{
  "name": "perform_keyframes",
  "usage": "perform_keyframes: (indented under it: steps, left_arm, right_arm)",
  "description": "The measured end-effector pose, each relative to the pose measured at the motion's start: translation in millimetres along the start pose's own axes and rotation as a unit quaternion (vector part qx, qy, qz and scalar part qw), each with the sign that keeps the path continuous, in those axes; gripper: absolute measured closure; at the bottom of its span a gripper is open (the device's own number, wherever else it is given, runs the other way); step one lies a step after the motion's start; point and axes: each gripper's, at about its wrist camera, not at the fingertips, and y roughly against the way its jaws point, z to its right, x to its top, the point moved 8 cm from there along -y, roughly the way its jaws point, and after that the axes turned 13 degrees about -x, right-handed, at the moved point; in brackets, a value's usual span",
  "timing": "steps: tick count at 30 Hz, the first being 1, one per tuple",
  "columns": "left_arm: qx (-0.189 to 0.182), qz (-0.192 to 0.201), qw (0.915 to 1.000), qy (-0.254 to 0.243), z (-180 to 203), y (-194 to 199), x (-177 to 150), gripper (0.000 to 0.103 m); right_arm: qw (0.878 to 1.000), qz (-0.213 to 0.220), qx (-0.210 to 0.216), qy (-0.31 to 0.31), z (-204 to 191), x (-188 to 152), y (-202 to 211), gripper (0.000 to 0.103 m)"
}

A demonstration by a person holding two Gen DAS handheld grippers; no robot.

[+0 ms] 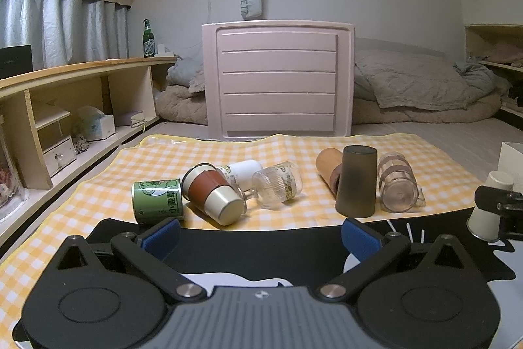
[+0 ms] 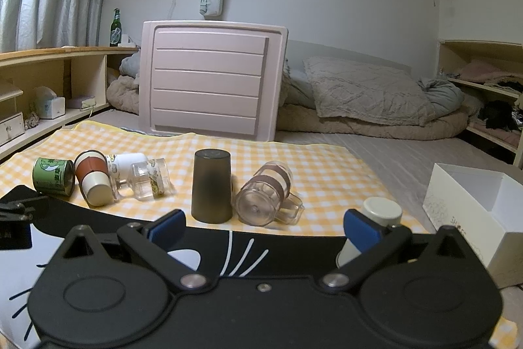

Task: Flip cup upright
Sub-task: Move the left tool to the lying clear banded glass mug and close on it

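Several cups sit on a yellow checked cloth (image 1: 327, 146). A dark smoky cup (image 1: 357, 182) (image 2: 211, 186) stands upside down. Lying on their sides are a green can-like cup (image 1: 157, 200) (image 2: 53, 176), a red-and-cream cup (image 1: 212, 193) (image 2: 93, 177), a white cup (image 1: 243, 170), a clear ribbed glass (image 1: 276, 185) (image 2: 148, 177), a tan cup (image 1: 328, 170) and a clear mug with brown bands (image 1: 397, 185) (image 2: 264, 193). A white paper cup (image 1: 488, 211) (image 2: 376, 224) stands upside down at the right. My left gripper (image 1: 260, 236) and right gripper (image 2: 263, 231) are open and empty, short of the cups.
A black mat with a white cat drawing (image 2: 242, 254) lies under both grippers. A pink plastic drawer unit (image 1: 278, 80) stands behind the cloth, with bedding (image 1: 425, 94) beyond. Wooden shelves (image 1: 65, 107) run along the left. A white open box (image 2: 474, 215) stands at the right.
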Motion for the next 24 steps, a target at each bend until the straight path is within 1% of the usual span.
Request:
perform_keyframes:
  steps: [4, 7, 8, 15, 17, 19, 21, 24]
  left_arm:
    - [-0.015, -0.004, 0.9998, 0.010, 7.8, -7.6, 2.1, 0.000]
    - [-0.041, -0.003, 0.9989, 0.025, 19.6, -16.7, 5.8, 0.000]
    - [-0.049, 0.000, 0.9985, 0.023, 24.9, -19.8, 7.8, 0.000]
    - [-0.093, 0.006, 0.9953, -0.029, 72.0, -55.2, 19.8, 0.000]
    - [-0.108, 0.000, 0.9934, -0.037, 84.7, -71.3, 22.6, 0.000]
    - [-0.135, -0.015, 0.9901, -0.035, 97.9, -89.0, 24.1, 0.000]
    - [-0.163, -0.019, 0.9860, -0.029, 112.5, -106.2, 26.1, 0.000]
    - [-0.188, -0.023, 0.9813, -0.030, 131.8, -128.6, 28.5, 0.000]
  right_arm:
    - [1.000, 0.003, -0.002, -0.007, 6.1, 4.4, 2.6, 0.000]
    - [1.000, 0.008, -0.008, -0.014, 13.2, 8.3, 5.1, 0.000]
    - [1.000, 0.009, -0.009, -0.016, 16.0, 9.6, 5.1, 0.000]
    - [0.999, 0.004, -0.018, -0.037, 36.9, 10.7, -1.6, 0.000]
    - [0.999, 0.003, -0.022, -0.045, 43.6, 10.7, -3.6, 0.000]
    - [0.998, 0.003, -0.025, -0.054, 50.0, 11.1, -4.6, 0.000]
    - [0.998, 0.003, -0.028, -0.062, 56.8, 11.8, -5.1, 0.000]
    - [0.997, 0.004, -0.034, -0.072, 67.3, 12.6, -7.6, 0.000]
